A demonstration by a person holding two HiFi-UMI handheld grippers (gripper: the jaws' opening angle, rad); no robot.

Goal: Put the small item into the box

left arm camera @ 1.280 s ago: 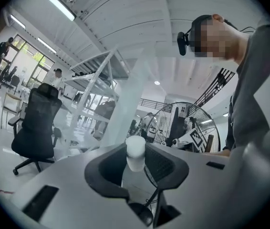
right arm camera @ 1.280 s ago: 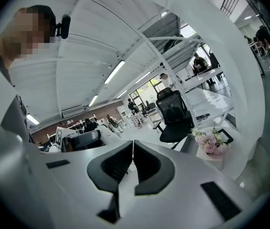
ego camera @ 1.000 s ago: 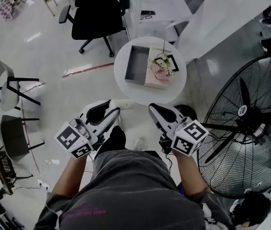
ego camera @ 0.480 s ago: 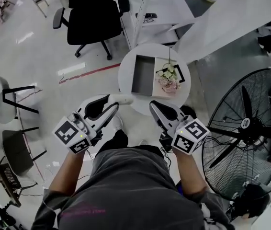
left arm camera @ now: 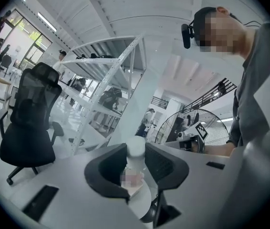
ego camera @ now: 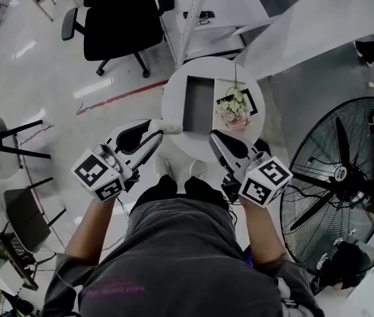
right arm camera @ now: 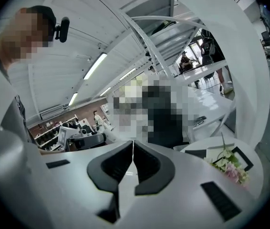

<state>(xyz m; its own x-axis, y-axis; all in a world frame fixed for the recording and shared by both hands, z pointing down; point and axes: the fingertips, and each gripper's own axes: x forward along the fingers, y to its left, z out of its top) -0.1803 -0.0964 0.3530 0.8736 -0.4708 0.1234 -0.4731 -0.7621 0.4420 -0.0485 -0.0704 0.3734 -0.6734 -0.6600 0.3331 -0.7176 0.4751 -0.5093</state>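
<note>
**Closing on the table, item in the left jaws**

Since a second ago both grippers have moved in toward the round table [ego camera: 172,101]. From the head view, the white tip that sticks out of the left gripper [ego camera: 152,132] now lines up with the table's near rim, where before there was floor between them.

The small item [left arm camera: 136,149] is a smooth white cylinder with a rounded top. I have it clamped between the left gripper's black ribbed pads, so it is not in the box yet. The box [ego camera: 199,104] is a shallow grey rectangular tray, open on top, sitting on the glossy white table. Just beside it is a pale flat panel [ego camera: 245,92] edged in black, with a spray of cream and pink flowers [ego camera: 234,109] on it.

The right gripper [right arm camera: 133,149] is clenched with its pads meeting, and nothing is between them.

Only the left gripper view shows the pads pressing the item's sides. The head view gives me just a white stub. Only the head view shows the box's inside. The right gripper view catches the flowers low at its right.

My count is two grippers, each with one marker cube [ego camera: 265,181], one item, one box, one table, one black wire-cage fan [ego camera: 342,183] and one black mesh office chair [ego camera: 114,25].
</note>
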